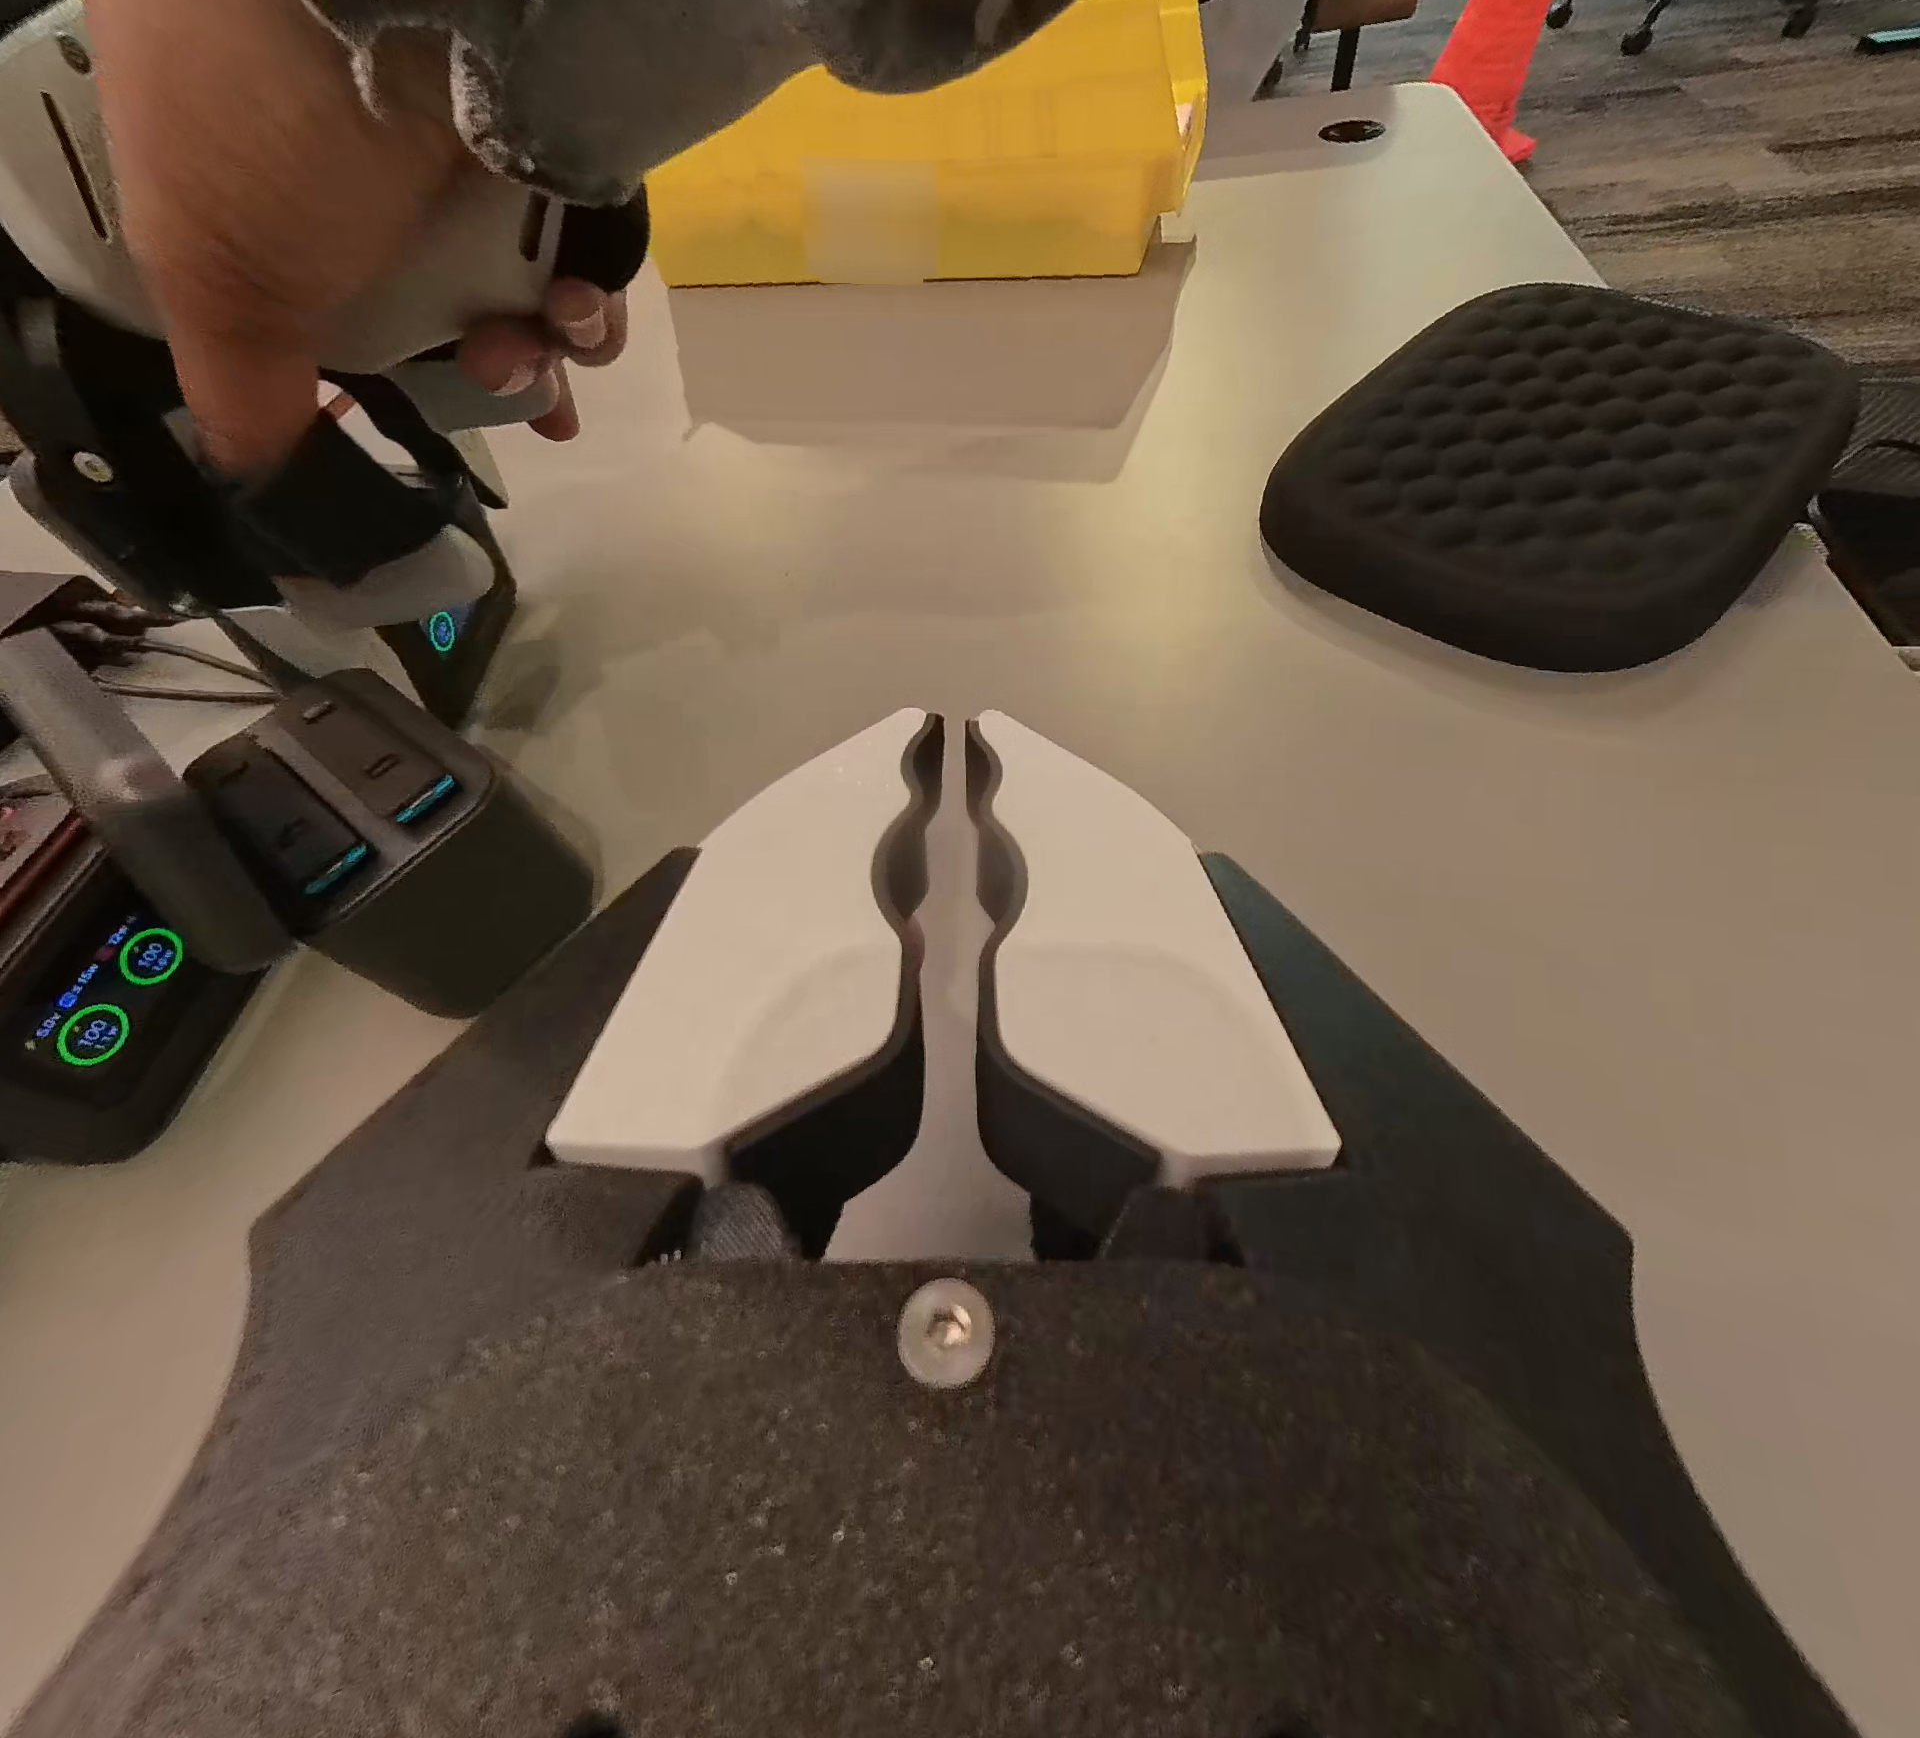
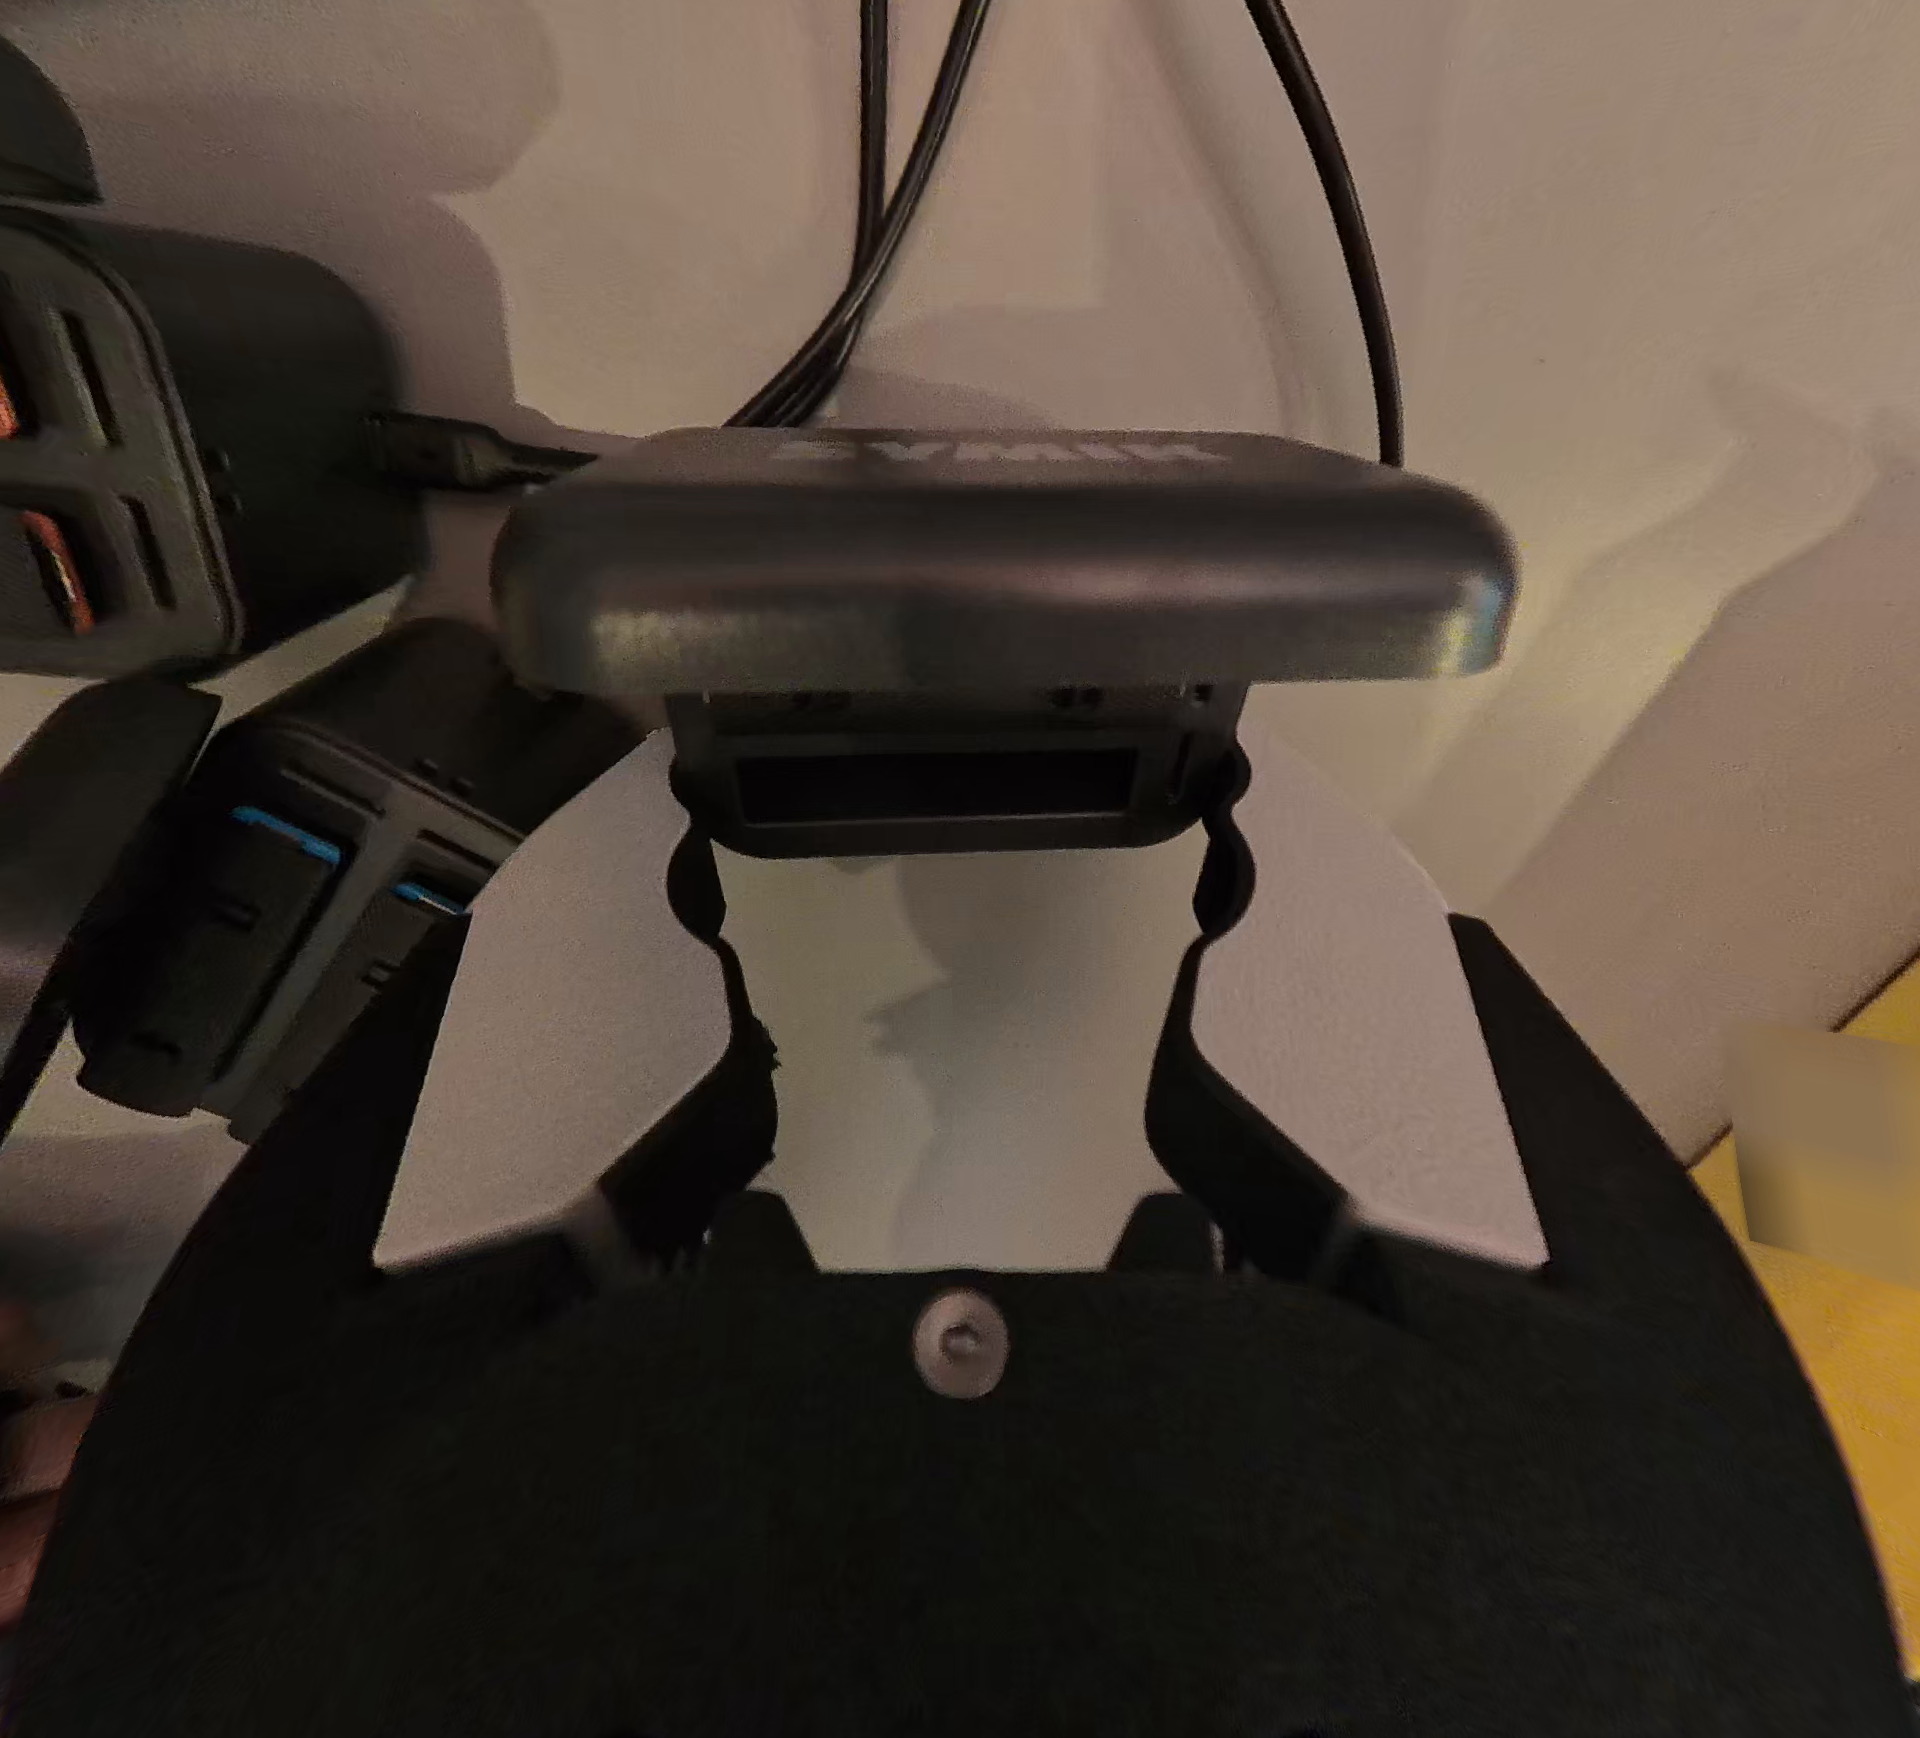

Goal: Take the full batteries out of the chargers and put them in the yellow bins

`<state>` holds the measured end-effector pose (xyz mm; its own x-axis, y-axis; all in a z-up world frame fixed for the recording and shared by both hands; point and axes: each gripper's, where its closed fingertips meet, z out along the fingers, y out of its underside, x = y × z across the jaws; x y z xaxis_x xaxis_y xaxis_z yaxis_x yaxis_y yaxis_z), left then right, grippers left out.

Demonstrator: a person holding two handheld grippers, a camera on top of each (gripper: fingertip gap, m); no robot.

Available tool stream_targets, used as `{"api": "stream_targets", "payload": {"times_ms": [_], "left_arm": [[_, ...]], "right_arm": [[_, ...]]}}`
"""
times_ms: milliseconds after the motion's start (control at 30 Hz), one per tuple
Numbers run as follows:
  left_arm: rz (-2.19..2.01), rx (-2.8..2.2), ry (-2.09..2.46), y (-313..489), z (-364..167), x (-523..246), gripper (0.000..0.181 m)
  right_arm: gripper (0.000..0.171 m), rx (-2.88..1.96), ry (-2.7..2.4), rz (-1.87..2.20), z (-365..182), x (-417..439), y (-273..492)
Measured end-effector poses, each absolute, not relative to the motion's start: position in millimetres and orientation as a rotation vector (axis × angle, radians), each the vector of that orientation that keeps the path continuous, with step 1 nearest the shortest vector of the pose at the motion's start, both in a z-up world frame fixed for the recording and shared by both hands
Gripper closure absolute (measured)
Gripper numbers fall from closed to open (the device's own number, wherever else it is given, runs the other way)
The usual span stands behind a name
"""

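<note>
Right claw (image 2: 956, 779) is clamped on a dark grey battery (image 2: 997, 566), apparently lifted above the white table (image 2: 1558, 130). Left claw (image 1: 954, 732) hovers nearly together, empty. Yellow bin (image 1: 935, 161) stands beyond.

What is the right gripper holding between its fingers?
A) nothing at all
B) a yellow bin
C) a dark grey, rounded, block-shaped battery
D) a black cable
C: in the right wrist view the right gripper has its fingertips closed on the narrow lower part of the dark grey, rounded, block-shaped battery; the black cables run behind it.
</note>
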<state>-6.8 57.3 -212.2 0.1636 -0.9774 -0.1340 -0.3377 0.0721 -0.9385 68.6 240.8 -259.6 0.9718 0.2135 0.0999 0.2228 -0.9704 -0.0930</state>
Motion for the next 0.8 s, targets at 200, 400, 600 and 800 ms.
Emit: {"api": "stream_targets", "payload": {"times_ms": [200, 400, 600, 800], "left_arm": [[-0.816, -1.456, 1.352, 58.4, -213.6, -7.3, 0.178], [-0.813, -1.466, 1.362, 58.6, -217.4, -6.8, 0.178], [-0.81, -1.465, 1.349, 60.2, -215.9, -7.7, 0.178], [-0.807, -1.456, 1.302, 65.5, -209.3, -10.2, 0.178]], "right_arm": [[0.08, -3.011, -0.372, -0.104, -259.0, 67.2, 242.5], [0.079, -2.982, -0.387, 0.037, -250.1, 64.7, 244.8], [0.072, -2.823, -0.425, 0.255, -220.4, 61.1, 247.3], [0.081, -2.402, -0.373, 0.391, -185.7, 65.2, 233.0]]}}
